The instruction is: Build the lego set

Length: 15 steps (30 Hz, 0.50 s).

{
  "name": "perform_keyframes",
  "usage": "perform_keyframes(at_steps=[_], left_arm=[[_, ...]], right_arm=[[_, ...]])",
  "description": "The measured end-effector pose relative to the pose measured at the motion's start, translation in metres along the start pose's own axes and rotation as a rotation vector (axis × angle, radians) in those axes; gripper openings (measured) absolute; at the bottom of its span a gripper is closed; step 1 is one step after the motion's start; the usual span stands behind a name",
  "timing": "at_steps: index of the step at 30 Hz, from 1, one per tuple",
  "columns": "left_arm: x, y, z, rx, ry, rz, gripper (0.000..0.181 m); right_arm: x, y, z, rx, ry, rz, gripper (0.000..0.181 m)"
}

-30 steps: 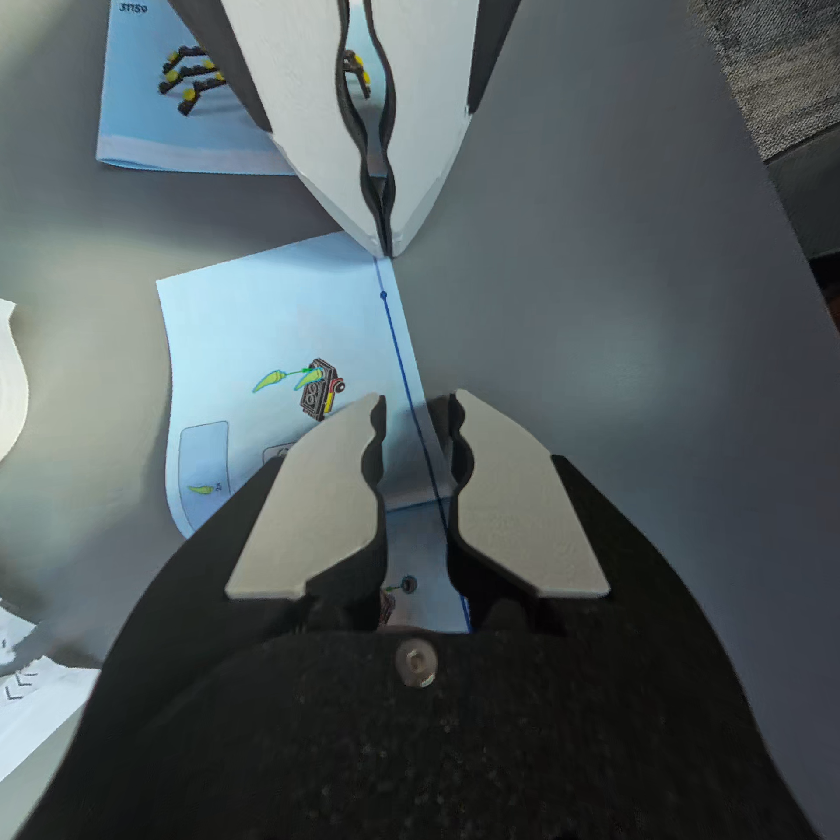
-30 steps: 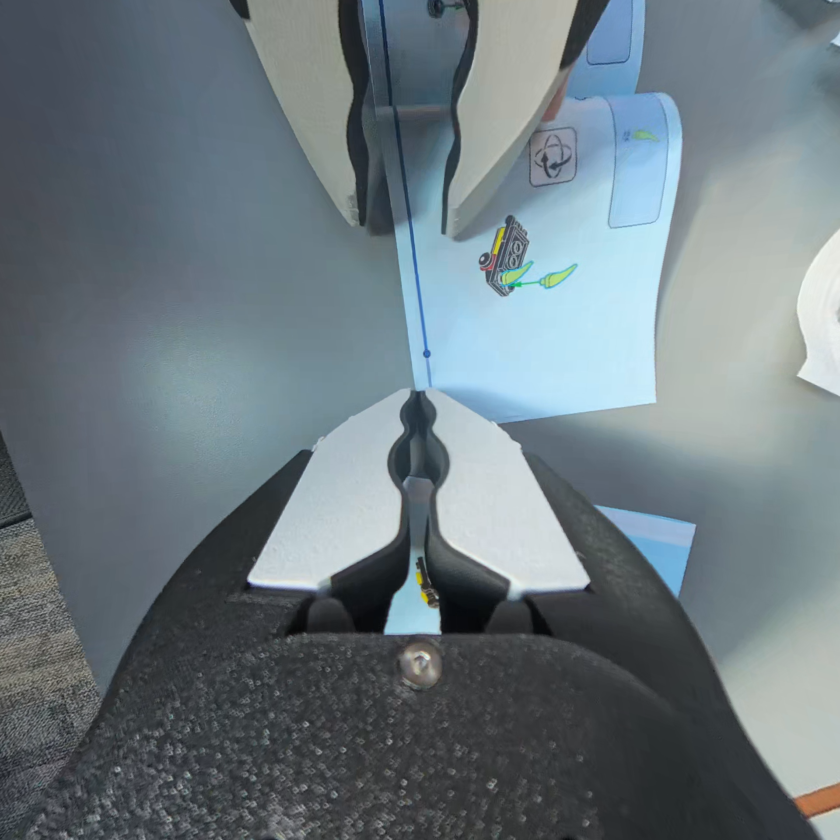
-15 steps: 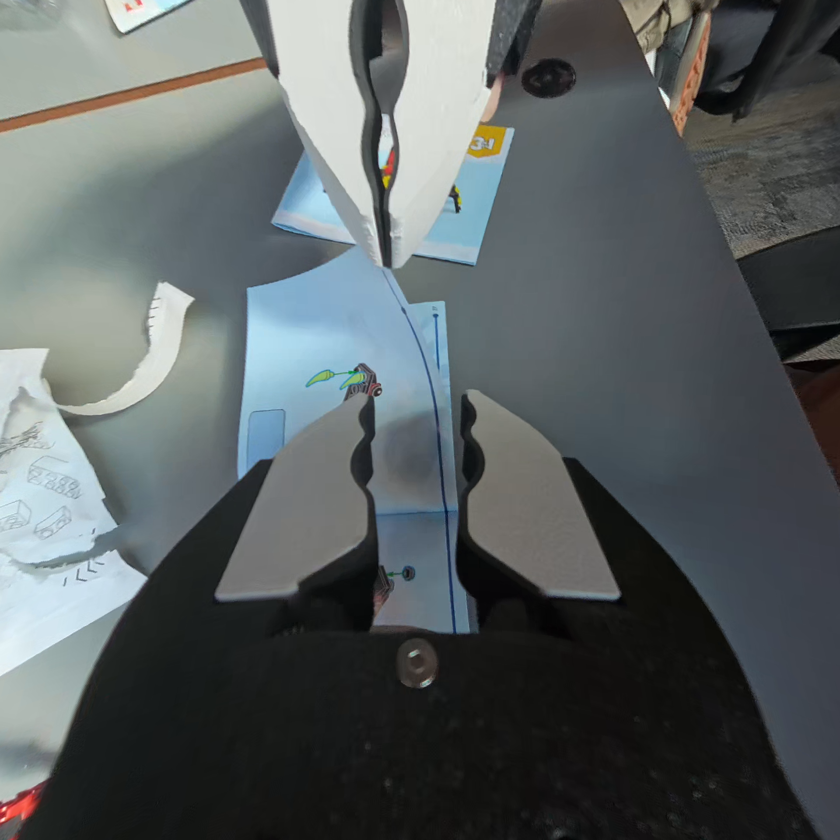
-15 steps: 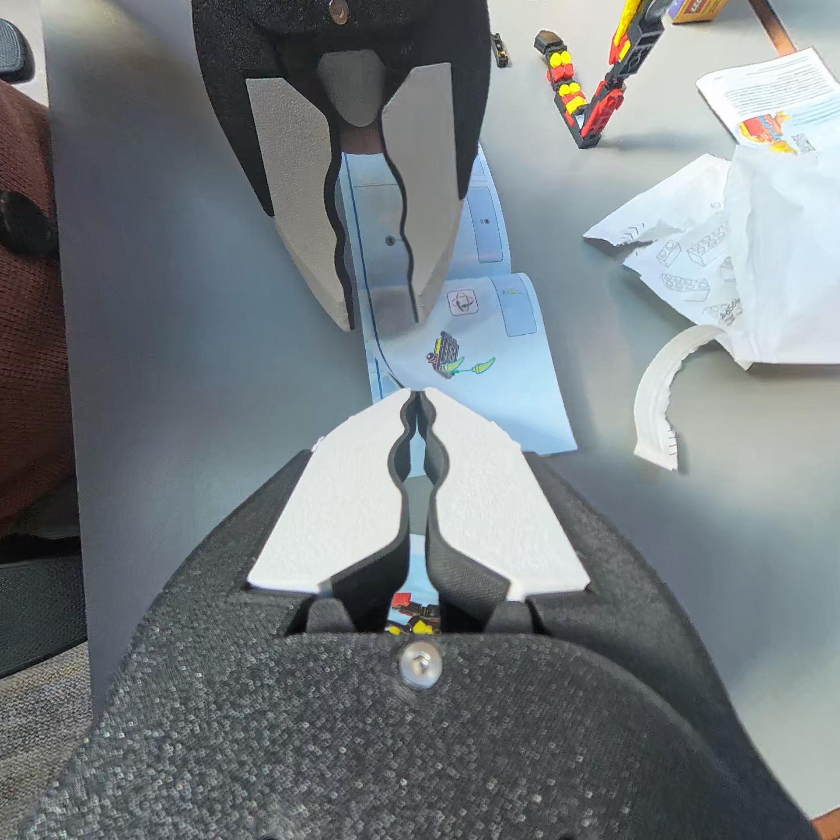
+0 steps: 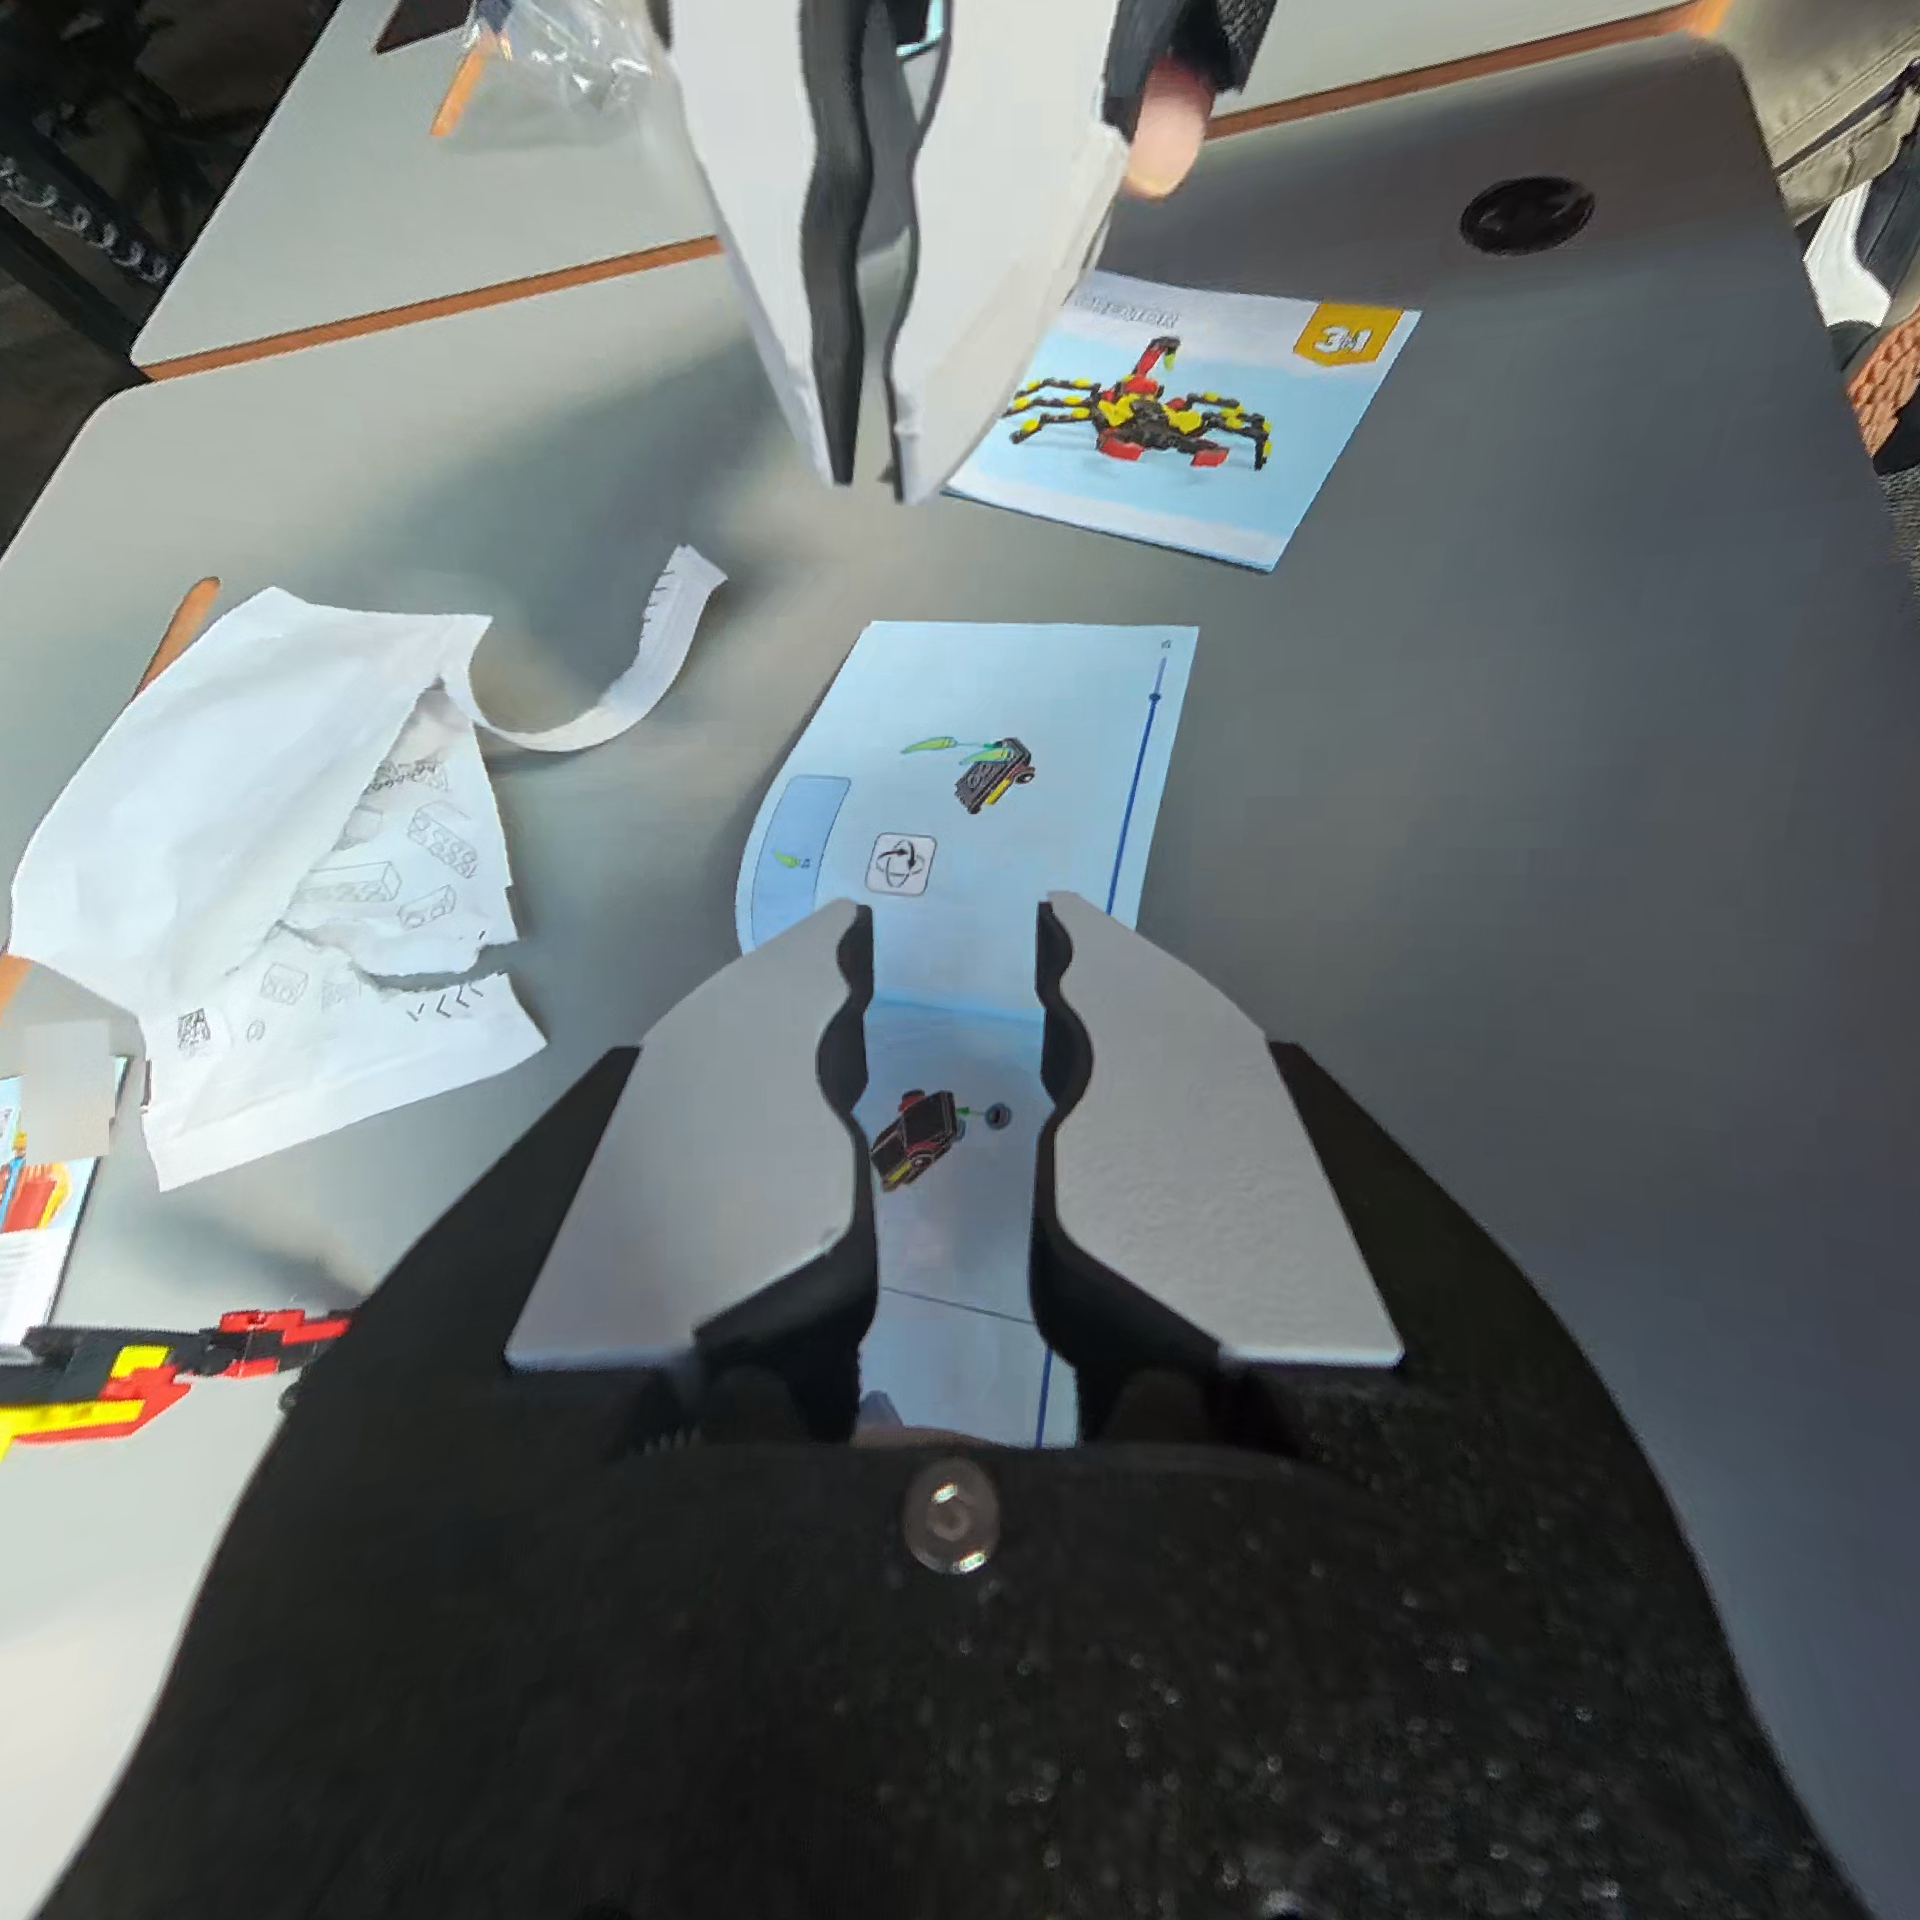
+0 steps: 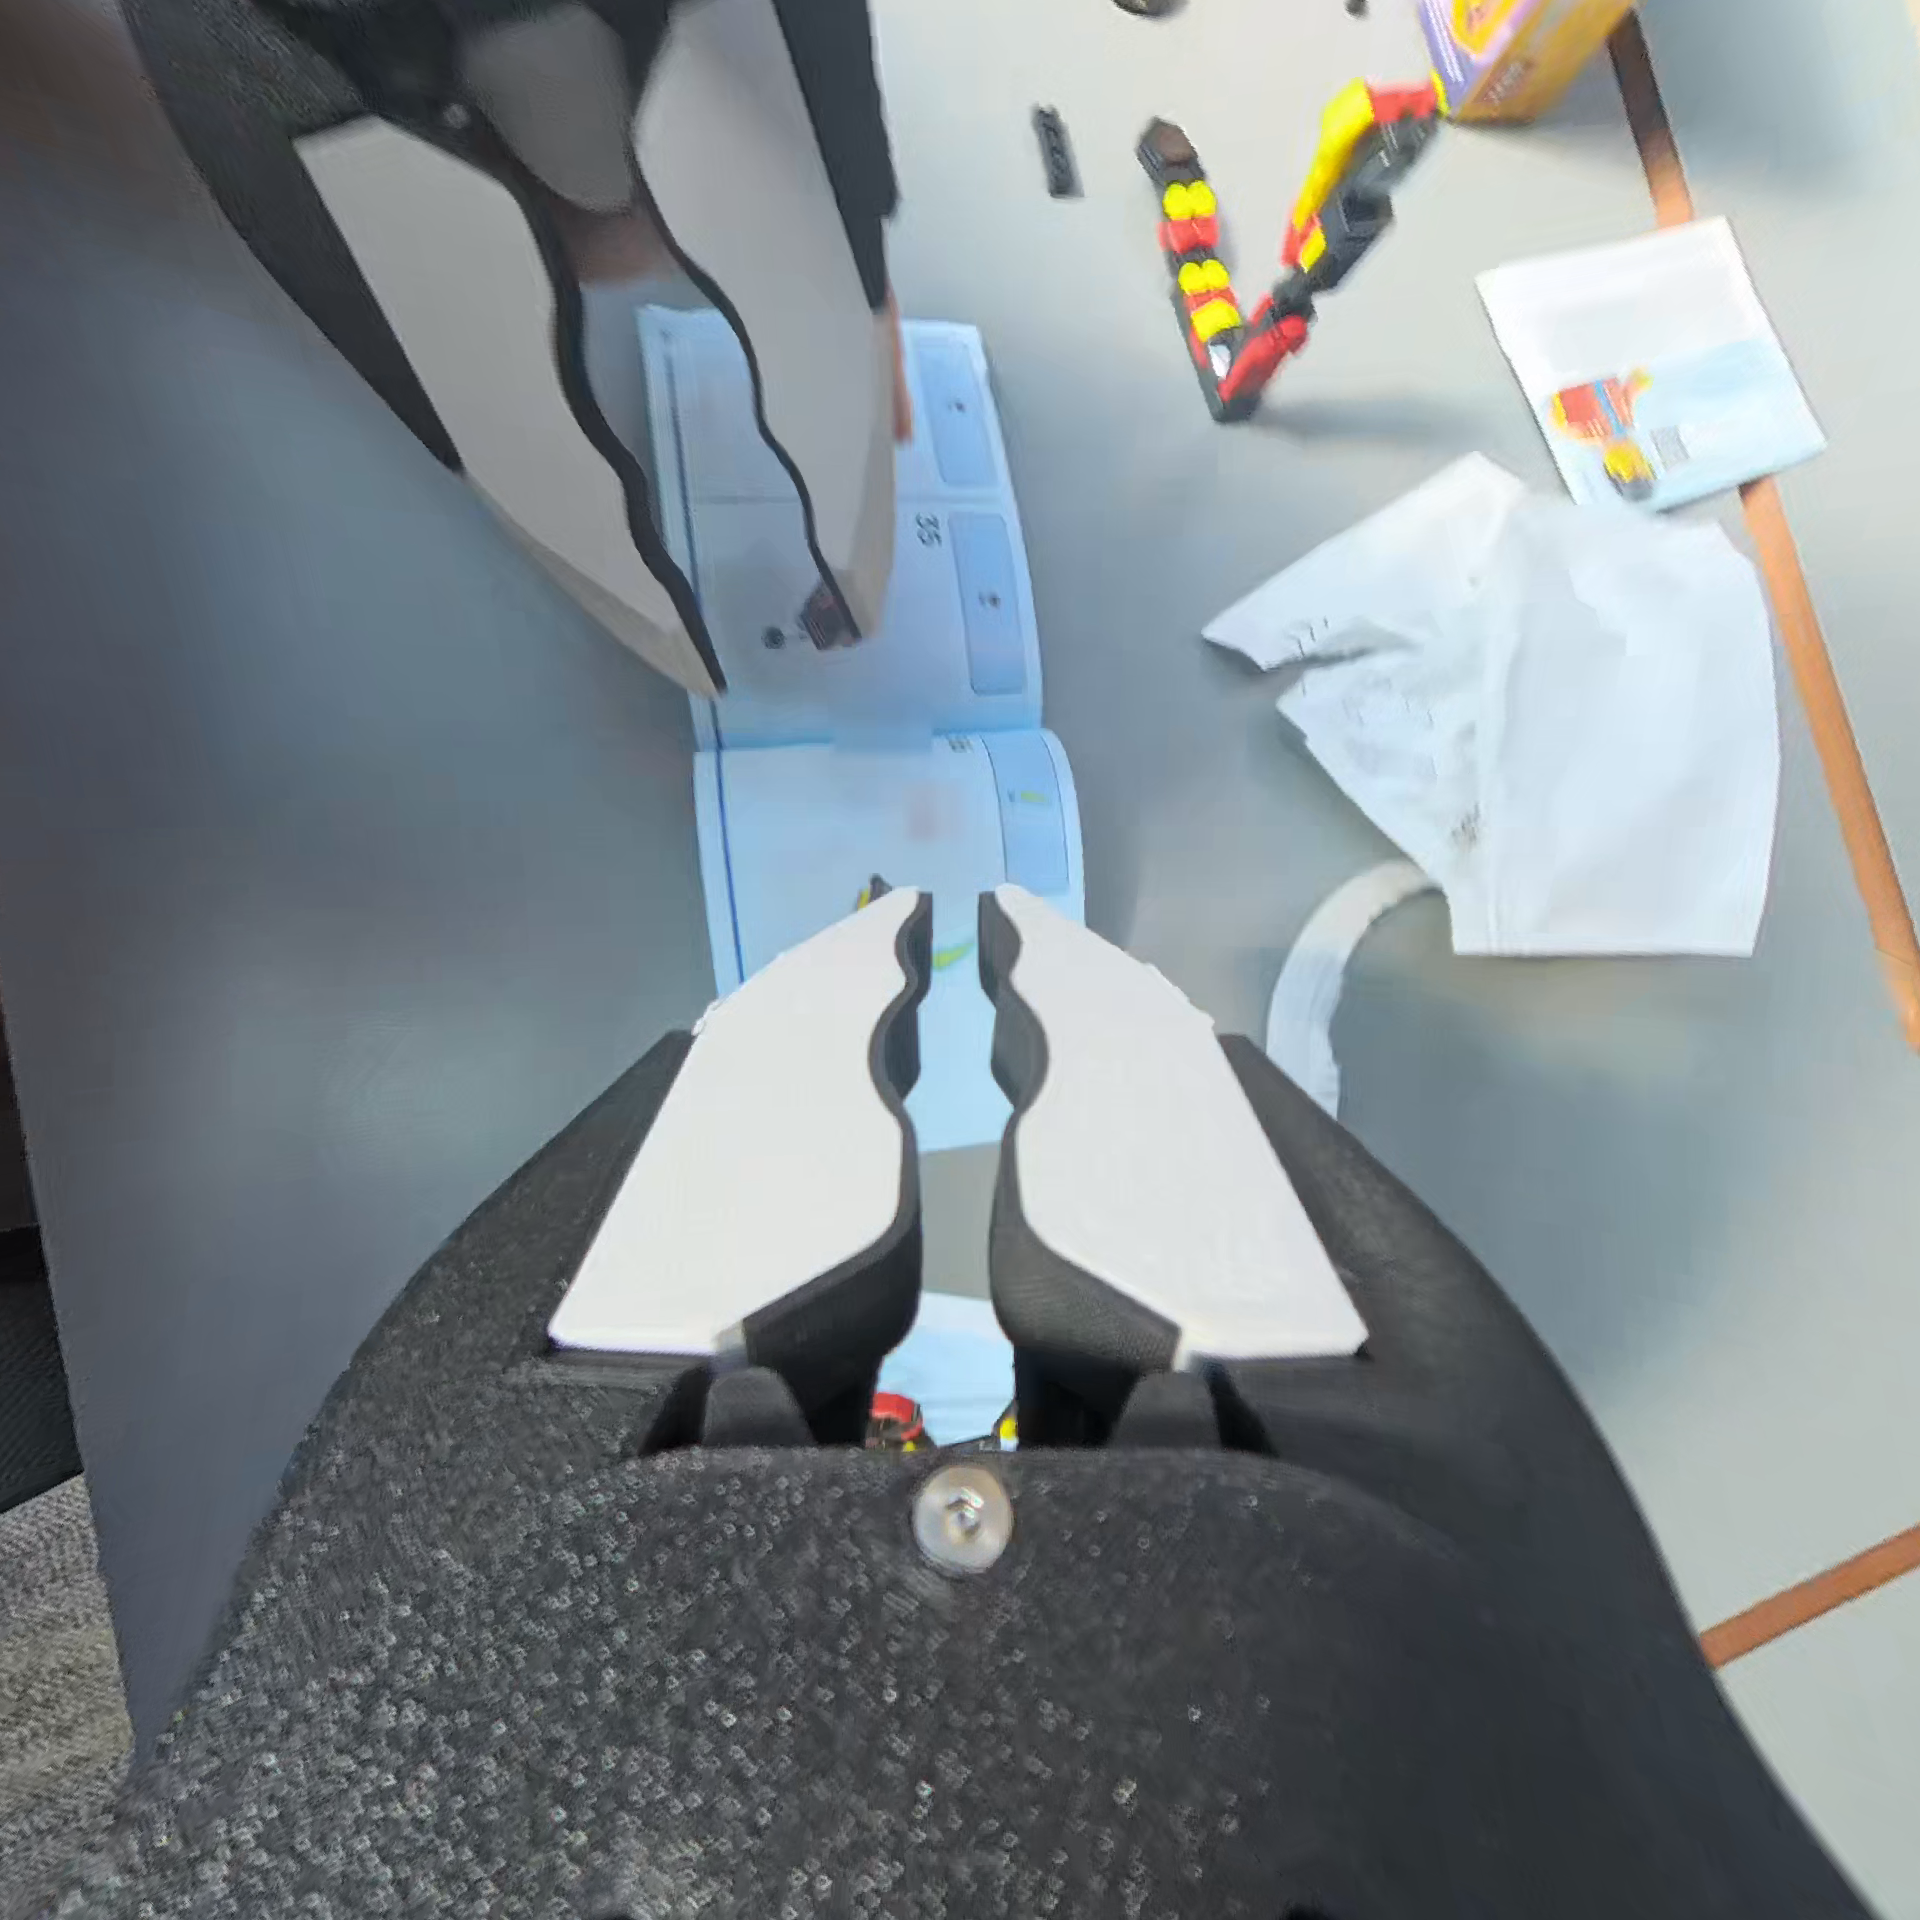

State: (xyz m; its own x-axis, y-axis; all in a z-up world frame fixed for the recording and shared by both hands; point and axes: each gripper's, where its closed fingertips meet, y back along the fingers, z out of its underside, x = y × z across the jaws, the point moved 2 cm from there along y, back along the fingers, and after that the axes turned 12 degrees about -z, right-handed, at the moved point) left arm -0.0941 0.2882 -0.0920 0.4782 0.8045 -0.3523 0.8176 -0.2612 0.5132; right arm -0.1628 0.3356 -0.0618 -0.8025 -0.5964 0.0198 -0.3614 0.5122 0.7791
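Note:
The open light-blue instruction booklet (image 5: 997, 717) lies on the grey table, its left page edge curling up. My left gripper (image 5: 952, 912) hovers over its near page, open and empty. My right gripper (image 6: 954, 902) is above the booklet's (image 6: 821, 831) other end, jaws slightly apart with nothing between them. Each gripper shows in the other's view: the right one (image 5: 871, 480) at the top, the left one (image 6: 790, 646) over the far page. A partly built red, yellow and black lego model (image 6: 1283, 260) lies beyond, also showing at the left edge (image 5: 125, 1371).
A torn white paper bag (image 5: 270, 862) (image 6: 1538, 748) and a torn strip (image 5: 634, 675) lie beside the booklet. A second booklet with a scorpion picture (image 5: 1184, 416) lies farther off. A small black part (image 6: 1055, 151), a leaflet (image 6: 1652, 364) and a box (image 6: 1507, 52) are near the table edge. My right fingertips sit around 7 centimetres from my left ones.
Both grippers have risen and drawn back from the booklet. My right gripper, shut on a page before, has opened slightly and let it go. My left gripper has opened wider.

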Motion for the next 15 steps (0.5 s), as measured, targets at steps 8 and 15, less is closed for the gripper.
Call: perform_keyframes(at_steps=[8, 15], left_arm=[[0.018, -0.013, 0.015, -0.079, -0.017, 0.079, 0.037], [0.025, -0.024, 0.013, -0.079, -0.013, 0.126, 0.038]], right_arm=[[-0.025, -0.014, 0.072, 0.03, -0.193, -0.061, 0.034], [-0.046, -0.044, 0.087, -0.086, -0.132, -0.071, 0.033]])
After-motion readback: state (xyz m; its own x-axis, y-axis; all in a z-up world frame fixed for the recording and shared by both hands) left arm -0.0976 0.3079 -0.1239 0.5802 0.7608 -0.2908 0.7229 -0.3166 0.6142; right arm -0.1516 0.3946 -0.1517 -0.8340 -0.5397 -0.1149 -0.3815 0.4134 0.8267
